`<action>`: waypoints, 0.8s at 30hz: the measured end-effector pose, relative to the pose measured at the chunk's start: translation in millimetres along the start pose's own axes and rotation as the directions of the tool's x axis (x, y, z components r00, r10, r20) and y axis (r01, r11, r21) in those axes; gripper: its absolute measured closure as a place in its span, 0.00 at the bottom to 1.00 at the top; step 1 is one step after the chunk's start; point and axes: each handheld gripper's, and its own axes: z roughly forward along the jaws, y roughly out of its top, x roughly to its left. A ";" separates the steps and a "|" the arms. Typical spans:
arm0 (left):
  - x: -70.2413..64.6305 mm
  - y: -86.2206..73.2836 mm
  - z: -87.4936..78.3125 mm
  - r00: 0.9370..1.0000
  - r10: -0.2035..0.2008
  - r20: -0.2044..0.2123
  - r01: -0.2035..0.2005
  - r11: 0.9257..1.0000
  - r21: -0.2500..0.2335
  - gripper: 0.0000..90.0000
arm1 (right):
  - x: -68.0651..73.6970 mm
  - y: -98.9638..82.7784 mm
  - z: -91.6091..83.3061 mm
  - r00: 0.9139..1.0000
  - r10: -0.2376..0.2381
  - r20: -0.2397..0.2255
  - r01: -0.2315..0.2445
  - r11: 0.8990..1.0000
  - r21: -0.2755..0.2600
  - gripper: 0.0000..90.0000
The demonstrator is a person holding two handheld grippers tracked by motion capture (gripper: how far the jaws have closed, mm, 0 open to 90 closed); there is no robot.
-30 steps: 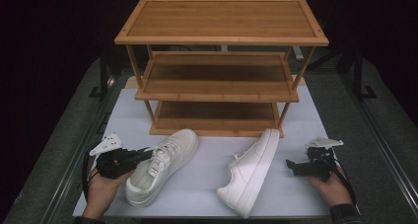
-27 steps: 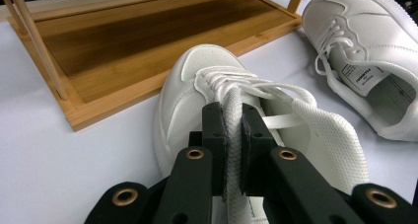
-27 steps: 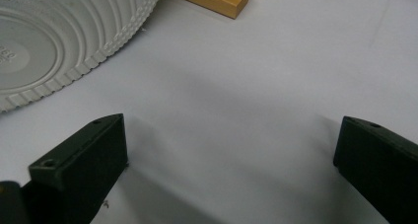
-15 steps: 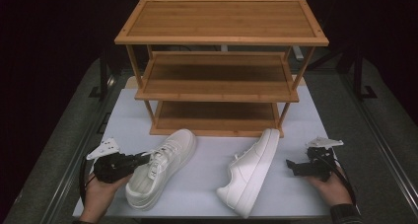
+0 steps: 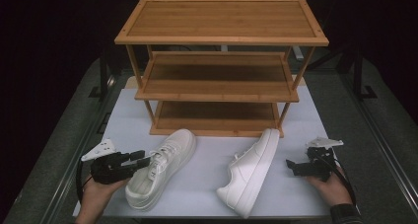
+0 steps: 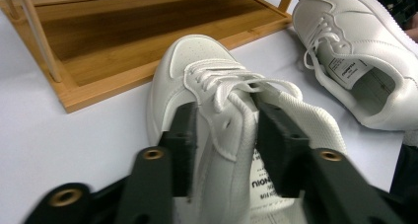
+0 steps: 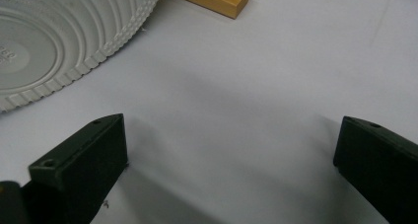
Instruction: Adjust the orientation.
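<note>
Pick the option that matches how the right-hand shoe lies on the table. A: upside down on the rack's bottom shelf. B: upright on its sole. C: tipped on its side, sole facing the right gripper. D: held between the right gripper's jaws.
C: in the high view the right shoe lies on its side on the table, and the right gripper view shows its ribbed sole facing the open right gripper, whose jaws hold nothing.

white table top [image 5: 207,184] | on it: wood rack [image 5: 217,81], L shoe [image 5: 160,167], R shoe [image 5: 249,172]
</note>
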 end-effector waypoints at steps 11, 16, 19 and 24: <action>18.7 -13.5 -35.8 0.996 -0.024 -0.080 0.021 0.999 -0.047 0.47 | 0.1 0.0 0.0 1.000 0.001 0.000 -0.001 1.000 0.001 0.00; 33.4 -28.1 -38.5 0.987 -0.026 -0.161 0.031 0.999 0.026 0.35 | 0.3 0.1 -0.1 1.000 0.003 0.001 -0.003 1.000 0.001 0.00; 39.0 -34.0 -34.7 0.978 -0.009 -0.209 0.027 0.996 0.082 0.28 | 0.3 0.1 -0.1 1.000 0.003 0.001 -0.003 1.000 0.002 0.00; 46.9 -43.0 -24.7 0.965 0.005 -0.261 0.039 0.986 0.164 0.16 | 0.3 0.1 -0.1 1.000 0.002 0.001 -0.002 1.000 0.001 0.00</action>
